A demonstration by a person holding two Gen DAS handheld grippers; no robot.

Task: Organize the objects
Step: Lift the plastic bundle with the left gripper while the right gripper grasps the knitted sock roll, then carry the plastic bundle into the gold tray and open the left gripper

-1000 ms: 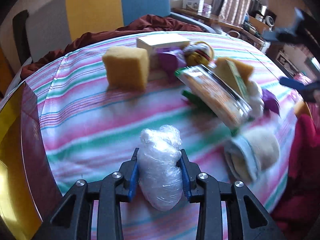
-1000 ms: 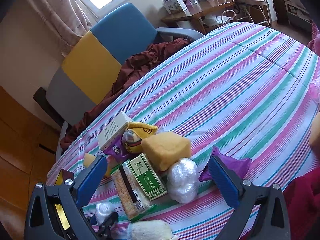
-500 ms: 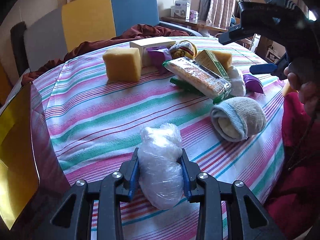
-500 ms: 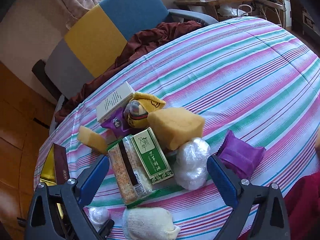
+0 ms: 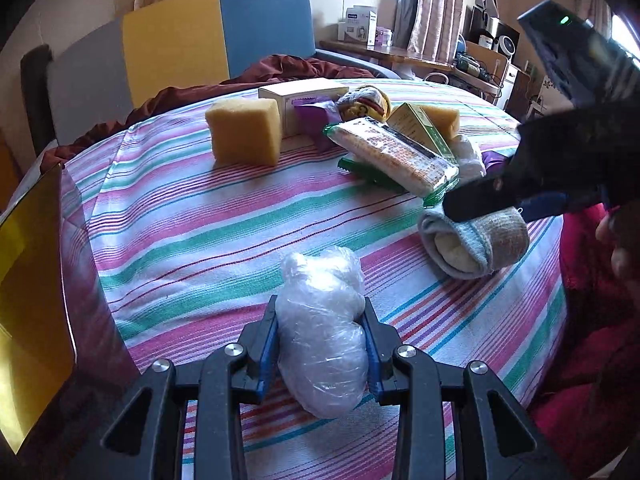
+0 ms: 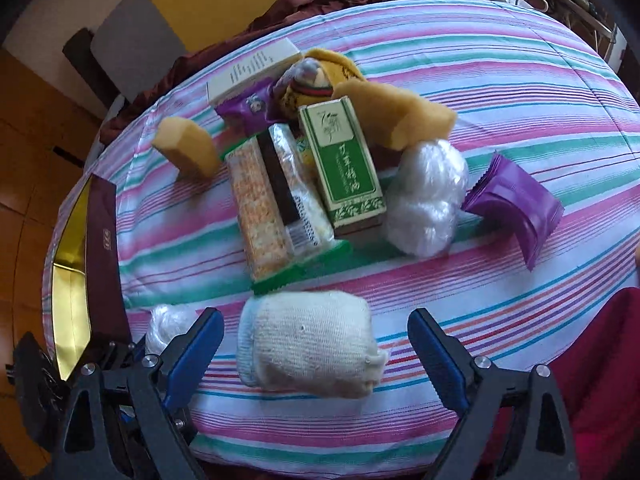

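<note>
My left gripper (image 5: 320, 344) is shut on a clear plastic-wrapped bundle (image 5: 322, 332), held just above the striped tablecloth (image 5: 192, 216) near the front edge. My right gripper (image 6: 316, 350) is open wide, its jaws on either side of a rolled cream sock (image 6: 308, 348), which also shows in the left wrist view (image 5: 472, 240). A pile sits mid-table: cracker pack (image 6: 268, 196), green box (image 6: 344, 160), yellow sponges (image 6: 396, 116), a second plastic bundle (image 6: 428, 196), purple packets (image 6: 512, 204).
An open box with a gold lining and maroon wall (image 6: 80, 280) stands at the table's left edge. A white carton (image 6: 252, 68) and a plush toy (image 6: 316, 80) lie behind the pile. A yellow, blue and grey chair (image 5: 180, 48) stands beyond the table.
My right gripper has come down and forward from above the pile to straddle the rolled sock. My left gripper still holds the plastic bundle, with little movement.
</note>
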